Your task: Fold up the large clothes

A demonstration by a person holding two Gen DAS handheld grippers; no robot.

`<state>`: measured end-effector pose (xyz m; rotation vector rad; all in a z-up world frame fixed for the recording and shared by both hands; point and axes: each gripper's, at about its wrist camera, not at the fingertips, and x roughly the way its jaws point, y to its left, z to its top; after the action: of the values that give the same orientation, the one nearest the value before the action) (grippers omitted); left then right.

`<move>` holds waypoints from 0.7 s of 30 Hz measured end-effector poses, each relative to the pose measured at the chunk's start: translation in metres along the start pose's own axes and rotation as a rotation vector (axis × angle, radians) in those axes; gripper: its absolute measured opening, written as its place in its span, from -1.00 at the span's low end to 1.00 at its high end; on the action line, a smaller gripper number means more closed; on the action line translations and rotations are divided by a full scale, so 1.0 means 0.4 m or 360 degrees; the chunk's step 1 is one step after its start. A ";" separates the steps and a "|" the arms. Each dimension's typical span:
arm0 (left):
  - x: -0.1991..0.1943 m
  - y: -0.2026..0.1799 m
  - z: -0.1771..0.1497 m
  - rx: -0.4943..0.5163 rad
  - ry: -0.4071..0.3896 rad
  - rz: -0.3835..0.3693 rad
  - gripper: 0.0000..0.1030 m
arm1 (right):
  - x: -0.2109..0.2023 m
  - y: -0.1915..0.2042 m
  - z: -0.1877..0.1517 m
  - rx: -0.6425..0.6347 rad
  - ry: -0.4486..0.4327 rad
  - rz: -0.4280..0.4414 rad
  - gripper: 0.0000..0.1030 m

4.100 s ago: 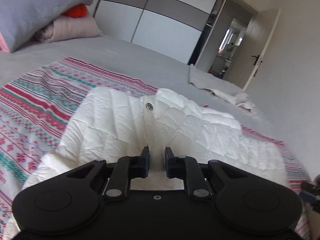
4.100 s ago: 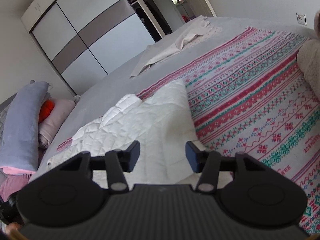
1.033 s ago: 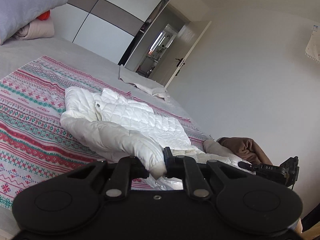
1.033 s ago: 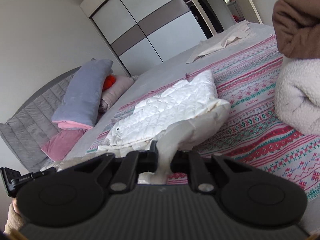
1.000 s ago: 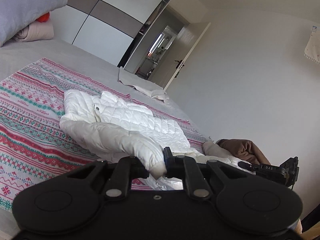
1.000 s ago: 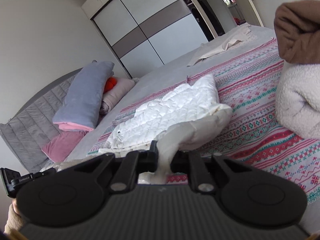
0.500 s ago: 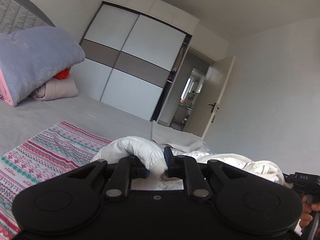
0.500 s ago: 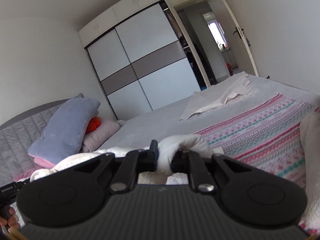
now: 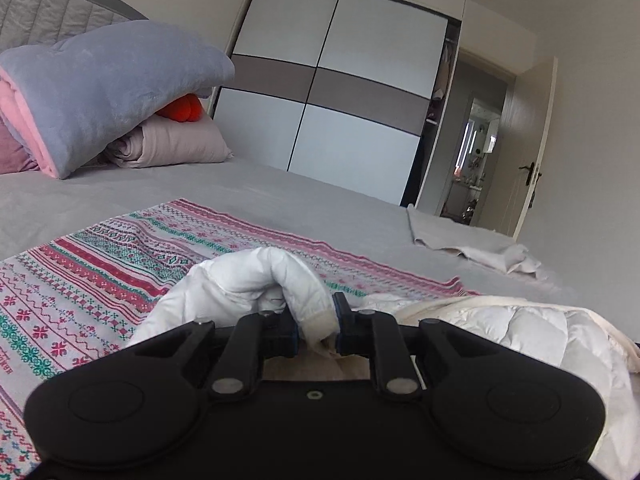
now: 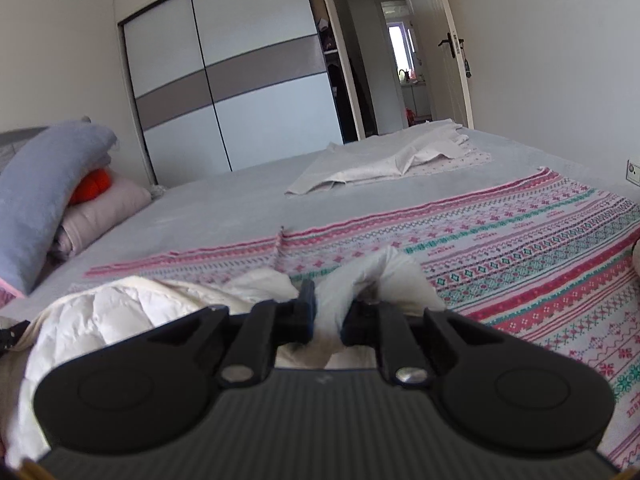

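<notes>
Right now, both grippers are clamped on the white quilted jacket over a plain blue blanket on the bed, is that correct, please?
Not quite: the blanket is not plain blue but striped in pink, red and teal, as the right wrist view shows. Both the left gripper and the right gripper are indeed clamped on the white quilted jacket.

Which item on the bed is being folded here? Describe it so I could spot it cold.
On the grey bed lies a patterned blanket. At its near edge lies a white quilted jacket, the only puffy white thing there, with one end pinched in each gripper; the flat beige cloth lies far off.
</notes>
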<state>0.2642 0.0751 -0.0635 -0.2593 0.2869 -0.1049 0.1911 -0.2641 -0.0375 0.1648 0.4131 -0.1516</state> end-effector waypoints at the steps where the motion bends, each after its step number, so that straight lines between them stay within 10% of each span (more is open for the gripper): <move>1: 0.010 0.000 -0.010 -0.0001 0.0017 0.0016 -0.63 | 0.021 0.001 -0.017 -0.0018 0.0030 -0.0016 -0.80; 11: 0.009 -0.037 -0.017 0.0153 0.0118 0.0023 -0.53 | 0.034 -0.011 -0.053 -0.0078 0.0158 0.0059 -0.72; 14: -0.030 -0.037 0.009 0.0156 0.0075 -0.0071 -0.24 | 0.004 -0.059 -0.018 0.0075 0.0173 0.0199 -0.59; 16: -0.056 -0.034 0.026 0.0142 0.0051 -0.0134 0.30 | -0.017 -0.100 0.002 0.0230 0.0158 0.0306 -0.47; 18: -0.086 -0.036 0.040 0.0157 -0.0022 -0.0143 0.77 | -0.044 -0.139 0.017 0.0409 0.0128 0.0418 -0.09; 21: -0.118 -0.028 0.067 0.0157 -0.0107 -0.0091 0.80 | -0.088 -0.177 0.031 0.0543 -0.0003 0.0460 0.57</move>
<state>0.2262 0.0772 -0.0231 -0.1728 0.2072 -0.1662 0.1516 -0.3315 -0.0209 0.5573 0.3548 0.0642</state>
